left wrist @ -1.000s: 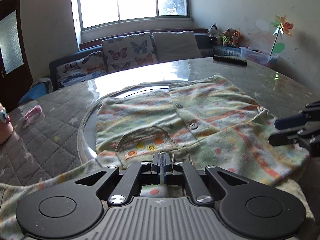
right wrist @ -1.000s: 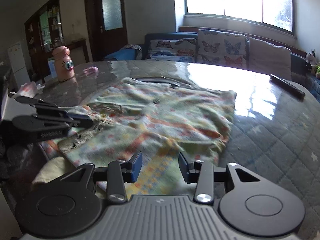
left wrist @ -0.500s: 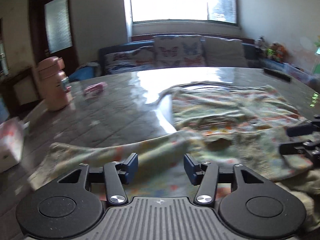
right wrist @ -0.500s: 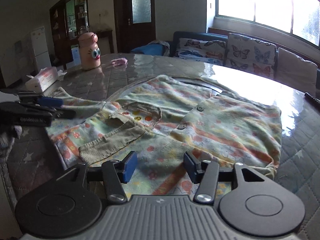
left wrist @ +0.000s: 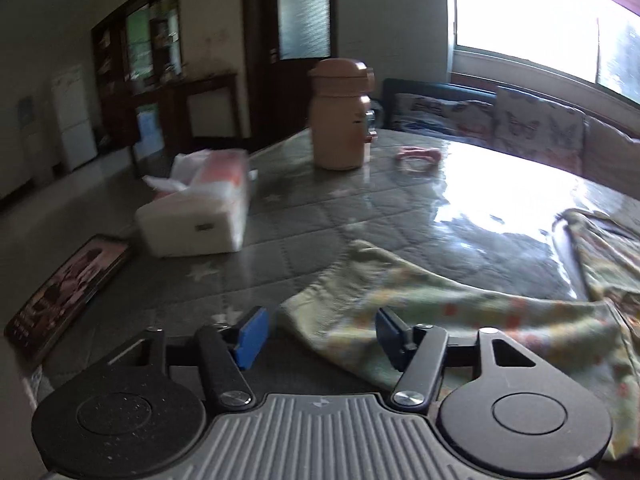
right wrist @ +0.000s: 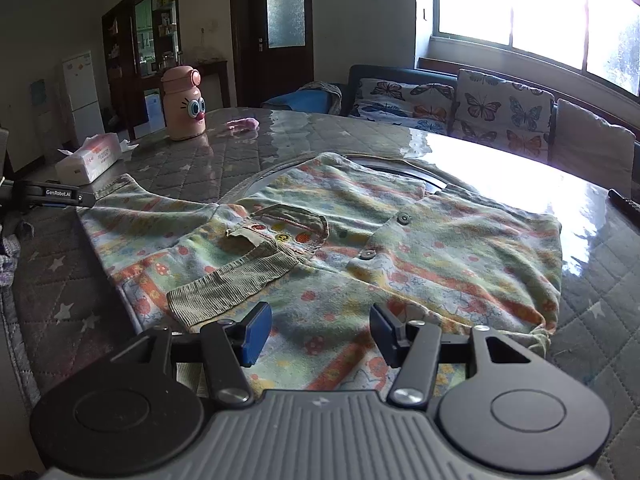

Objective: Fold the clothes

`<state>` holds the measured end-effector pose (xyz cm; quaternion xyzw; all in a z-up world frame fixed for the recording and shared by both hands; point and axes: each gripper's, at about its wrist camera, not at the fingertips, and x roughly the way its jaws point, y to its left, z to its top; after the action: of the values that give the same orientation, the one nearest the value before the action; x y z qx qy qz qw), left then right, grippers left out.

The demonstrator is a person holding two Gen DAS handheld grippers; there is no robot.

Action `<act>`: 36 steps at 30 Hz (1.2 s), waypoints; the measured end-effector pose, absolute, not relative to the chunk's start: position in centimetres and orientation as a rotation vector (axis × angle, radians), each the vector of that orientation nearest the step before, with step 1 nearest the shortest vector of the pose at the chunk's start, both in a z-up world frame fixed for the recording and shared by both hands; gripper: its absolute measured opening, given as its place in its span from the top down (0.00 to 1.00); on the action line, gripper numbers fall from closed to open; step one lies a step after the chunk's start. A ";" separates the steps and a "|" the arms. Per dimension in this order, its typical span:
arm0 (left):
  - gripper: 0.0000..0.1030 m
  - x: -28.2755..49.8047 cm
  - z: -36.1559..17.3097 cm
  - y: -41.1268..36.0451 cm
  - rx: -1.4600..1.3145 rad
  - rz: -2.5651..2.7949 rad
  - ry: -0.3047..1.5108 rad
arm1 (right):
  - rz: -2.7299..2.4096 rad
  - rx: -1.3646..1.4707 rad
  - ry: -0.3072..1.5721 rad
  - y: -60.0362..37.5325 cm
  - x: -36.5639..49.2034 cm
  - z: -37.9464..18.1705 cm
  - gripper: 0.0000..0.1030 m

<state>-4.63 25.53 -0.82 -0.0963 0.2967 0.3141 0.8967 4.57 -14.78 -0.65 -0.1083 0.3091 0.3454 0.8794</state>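
A small patterned green and orange children's shirt (right wrist: 360,248) with buttons lies spread on the quilted table, front up, one sleeve (left wrist: 420,304) stretched out to the left. My left gripper (left wrist: 318,334) is open, its blue pads on either side of the sleeve's cuff end, holding nothing. It also shows from the side in the right wrist view (right wrist: 52,196), at the sleeve's tip. My right gripper (right wrist: 316,332) is open and empty, low over the shirt's near hem, just right of the ribbed collar flap (right wrist: 228,284).
A tissue box (left wrist: 200,208), a pink cartoon bottle (right wrist: 184,104), a pink hair tie (right wrist: 242,123) and a framed picture (left wrist: 64,292) are on the table's left. A remote (right wrist: 624,204) lies at the right. A sofa with butterfly cushions (right wrist: 480,112) stands behind.
My left gripper let go of the shirt, opened and swung left to the sleeve's cuff end. My right gripper stayed open and shifted over the near hem.
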 end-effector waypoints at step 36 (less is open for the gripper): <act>0.90 0.8 5.9 1.1 -0.163 -0.314 0.494 | 0.522 0.060 0.584 -24.4 4.7 2.2 0.48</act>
<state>0.81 1.07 5.94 -0.0804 0.2431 -0.1546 0.9542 4.70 -24.39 2.23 0.0294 0.2847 0.2543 0.9238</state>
